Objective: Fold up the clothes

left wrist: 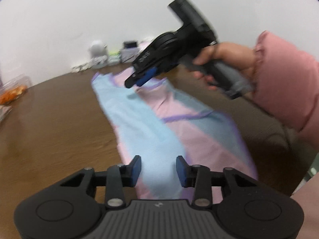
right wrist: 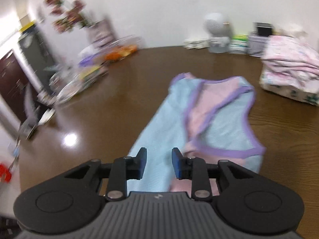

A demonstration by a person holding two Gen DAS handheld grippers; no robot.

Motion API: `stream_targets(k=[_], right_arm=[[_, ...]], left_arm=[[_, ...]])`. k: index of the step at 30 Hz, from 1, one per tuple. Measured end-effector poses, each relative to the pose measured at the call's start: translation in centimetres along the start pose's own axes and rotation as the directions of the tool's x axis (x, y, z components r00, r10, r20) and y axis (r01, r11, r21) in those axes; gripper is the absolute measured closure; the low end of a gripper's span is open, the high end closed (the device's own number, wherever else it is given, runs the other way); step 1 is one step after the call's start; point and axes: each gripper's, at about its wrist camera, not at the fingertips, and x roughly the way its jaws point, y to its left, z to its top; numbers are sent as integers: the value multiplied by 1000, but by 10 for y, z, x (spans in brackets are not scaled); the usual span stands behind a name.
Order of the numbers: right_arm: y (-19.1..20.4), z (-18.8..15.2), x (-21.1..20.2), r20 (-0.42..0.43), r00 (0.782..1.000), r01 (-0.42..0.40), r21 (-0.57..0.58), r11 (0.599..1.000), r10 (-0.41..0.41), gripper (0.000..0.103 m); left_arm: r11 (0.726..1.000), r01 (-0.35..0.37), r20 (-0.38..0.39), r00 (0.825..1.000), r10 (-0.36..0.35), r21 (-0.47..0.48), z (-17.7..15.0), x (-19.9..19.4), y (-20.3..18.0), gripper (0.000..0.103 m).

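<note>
A light blue and pink garment with purple trim (left wrist: 157, 119) lies folded lengthwise on the brown wooden table (left wrist: 55, 123). It also shows in the right wrist view (right wrist: 211, 119). My left gripper (left wrist: 159, 170) is open and empty, just above the garment's near end. My right gripper (right wrist: 159, 162) is open and empty over the garment's blue side. In the left wrist view the right gripper (left wrist: 137, 80) hangs above the garment's far end near the neckline, held by a hand in a pink sleeve.
A stack of folded pink clothes (right wrist: 291, 69) sits at the right on the table. A white fan (right wrist: 217, 33), boxes and clutter line the far edge by the wall. Plastic containers with food (right wrist: 111, 53) stand at the left. The table edge (left wrist: 265, 117) runs along the right.
</note>
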Motion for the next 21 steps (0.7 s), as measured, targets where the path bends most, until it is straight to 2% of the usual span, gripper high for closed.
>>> stream_targets(k=[1,3,6,8,13,15,17,21], right_arm=[[7,-2,1,-8,1000,-14,-26,1000,13,75],[15,-7,9,-33,999,-14,-65,998,12,75],[14,-15,22,-57,998,4,-86,996,-9,75],[12,-20,25,-43,999,28,-106,994,-33,77],[22,-19,20,-30,999,23,-126,992,-27,72],[36,-18,15,-16,1000,-13,-166,986,11,72],[52,-19,18,-46,999,-24,-227,974,14,72],[78,-30,35,-109,992,13,-374,927,-58,73]], left_arm=[[1000,0,-20,1000,0,-2,-3,3,1,88],[1000,1,-57,998,-1,1,-11,7,1,90],[1000,-1,-59,998,1,10,-18,0,0,91],[1000,7,-60,998,-6,16,-22,-5,-3,91],[999,29,-50,998,-28,21,-24,-12,-6,88],[999,36,-26,999,-35,17,-20,-11,-3,88],[999,42,-36,999,-41,34,-19,-6,-5,91],[997,55,-54,997,-52,56,-21,1,-7,95]])
